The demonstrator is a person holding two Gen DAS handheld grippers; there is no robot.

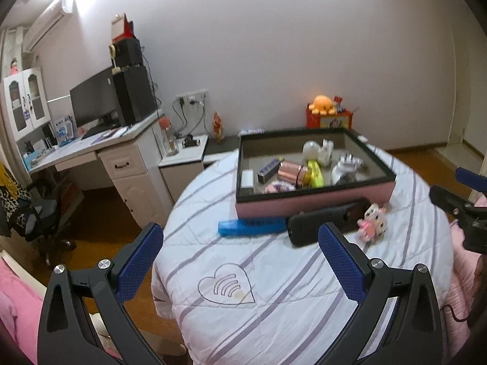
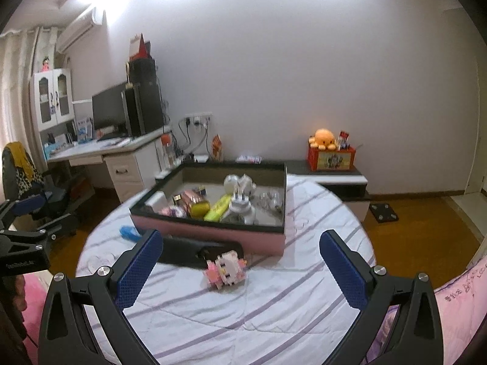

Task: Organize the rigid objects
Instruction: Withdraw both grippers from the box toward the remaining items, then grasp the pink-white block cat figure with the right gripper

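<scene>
Bed quilt (image 2: 243, 310) is carrying pink tray (image 2: 213, 234), nearly full. Blue case (image 1: 252, 226), black remote (image 1: 328, 219), toy figure (image 2: 225, 270) are lying beside it. Left gripper (image 1: 240, 261), right gripper (image 2: 240, 269) are hovering wide open, empty. Risk: soft quilt giving under a grab, remote slipping.

Striped bed quilt (image 1: 274, 304), pink tray (image 1: 313, 203), blue case (image 1: 252, 226), black remote (image 1: 328, 219), pink toy (image 1: 373, 222)

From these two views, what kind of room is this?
Most likely a bedroom at home: a striped quilt covers a bed, a desk carries a monitor, and a wall air conditioner hangs above.
</scene>
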